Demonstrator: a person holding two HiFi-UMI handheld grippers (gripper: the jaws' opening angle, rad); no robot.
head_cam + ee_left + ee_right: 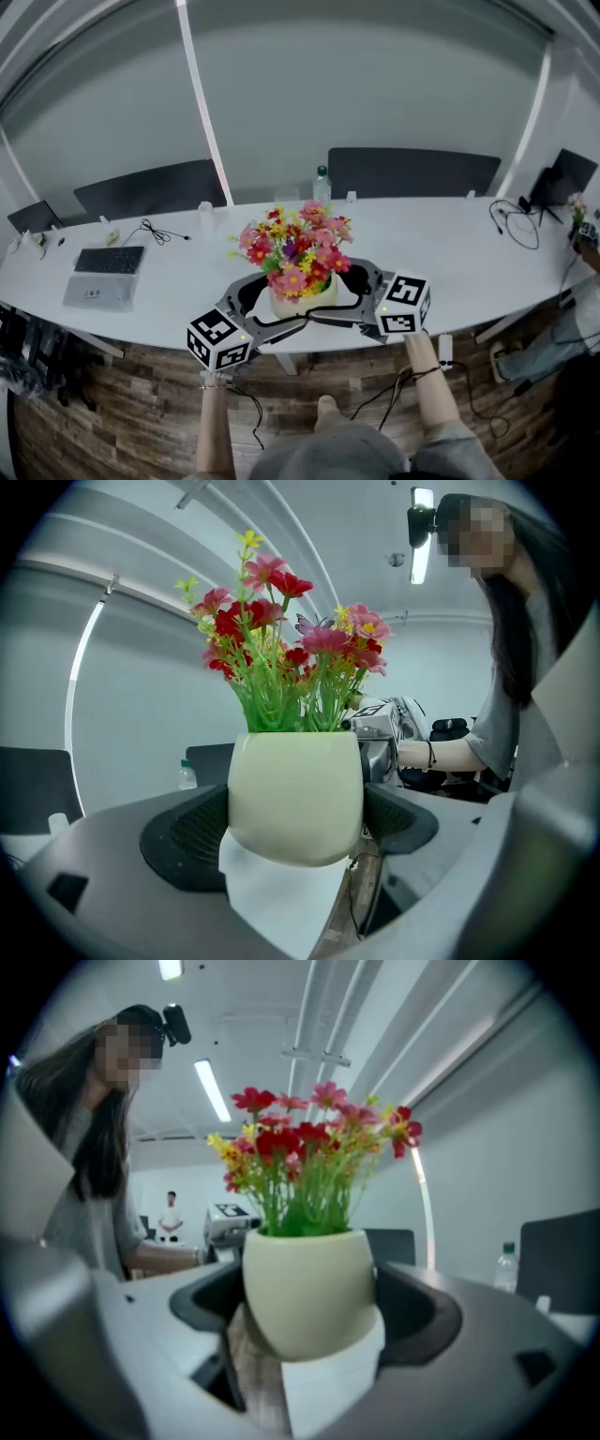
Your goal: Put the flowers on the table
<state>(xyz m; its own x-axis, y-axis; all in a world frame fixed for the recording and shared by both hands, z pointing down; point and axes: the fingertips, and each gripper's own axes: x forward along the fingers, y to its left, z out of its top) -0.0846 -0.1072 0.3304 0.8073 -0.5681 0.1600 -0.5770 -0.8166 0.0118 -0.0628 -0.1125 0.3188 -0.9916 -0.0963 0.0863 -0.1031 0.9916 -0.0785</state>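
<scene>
A cream pot (302, 302) with a bunch of red, pink and yellow flowers (295, 246) is held over the front edge of the long white table (469, 258). My left gripper (265, 305) and right gripper (349, 298) clasp it from opposite sides. In the left gripper view the pot (295, 794) fills the gap of the left gripper (292, 825), both jaws against its sides, flowers (281, 639) above. The right gripper view shows the pot (309, 1288) pinched likewise by the right gripper (314, 1314). Whether the pot's base touches the table I cannot tell.
A keyboard (109, 260) over a grey laptop lies at the table's left. A water bottle (322, 185) and a small cup (205, 214) stand at the far edge. Cables (514, 223) trail on the right. Dark chairs (150, 187) line the far side. Wooden floor lies below me.
</scene>
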